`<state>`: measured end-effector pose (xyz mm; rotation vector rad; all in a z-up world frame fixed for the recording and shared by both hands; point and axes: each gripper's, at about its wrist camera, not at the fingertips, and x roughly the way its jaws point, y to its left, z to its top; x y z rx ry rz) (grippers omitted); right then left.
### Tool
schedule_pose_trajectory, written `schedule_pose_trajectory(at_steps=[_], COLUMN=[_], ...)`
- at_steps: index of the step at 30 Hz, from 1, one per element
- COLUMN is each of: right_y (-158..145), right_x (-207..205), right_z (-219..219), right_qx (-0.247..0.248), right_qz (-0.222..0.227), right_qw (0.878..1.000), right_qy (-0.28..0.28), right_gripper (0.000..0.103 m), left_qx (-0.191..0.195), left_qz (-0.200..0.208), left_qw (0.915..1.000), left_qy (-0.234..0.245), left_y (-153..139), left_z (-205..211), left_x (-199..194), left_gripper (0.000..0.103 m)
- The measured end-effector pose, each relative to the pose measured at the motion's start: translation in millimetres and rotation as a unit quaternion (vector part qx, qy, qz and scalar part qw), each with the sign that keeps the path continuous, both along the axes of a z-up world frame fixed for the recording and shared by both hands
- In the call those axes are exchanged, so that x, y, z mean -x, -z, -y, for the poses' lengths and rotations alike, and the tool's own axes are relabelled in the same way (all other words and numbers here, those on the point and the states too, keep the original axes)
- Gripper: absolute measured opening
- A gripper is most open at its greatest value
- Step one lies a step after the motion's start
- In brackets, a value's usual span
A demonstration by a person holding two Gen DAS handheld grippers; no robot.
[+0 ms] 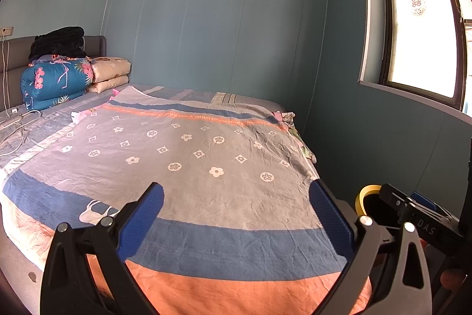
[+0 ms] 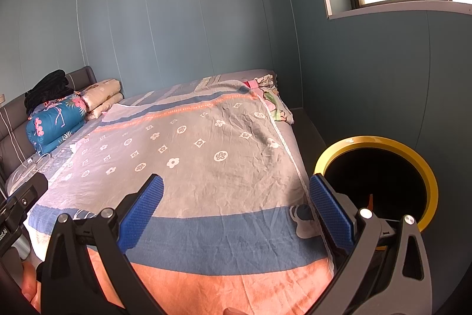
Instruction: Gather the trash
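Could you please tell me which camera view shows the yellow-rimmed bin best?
The right wrist view: the yellow-rimmed bin shows most of its round rim and dark inside, beside the bed. The left wrist view shows only a sliver of rim behind the right gripper.

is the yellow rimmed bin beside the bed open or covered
Open: the yellow-rimmed bin shows no lid, and its dark interior is visible through the mouth. How full it is cannot be told.
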<state>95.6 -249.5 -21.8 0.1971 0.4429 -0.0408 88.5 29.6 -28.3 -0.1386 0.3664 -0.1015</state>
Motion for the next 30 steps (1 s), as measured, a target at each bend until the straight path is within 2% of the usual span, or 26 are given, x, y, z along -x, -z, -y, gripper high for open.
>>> schedule_pose_trajectory(at_steps=[30], right_y=[6.8], right_x=[-4.7], right_z=[2.1], right_qx=[-0.013], right_qz=[-0.016], right_qw=[1.000], right_qy=[0.002], right_gripper=[0.095], left_qx=[0.014], left_qz=[-0.023], left_qw=[0.9996], left_qy=[0.004], left_y=[11.5], left_z=[-6.0], left_x=[-8.2], left_gripper=[0.095])
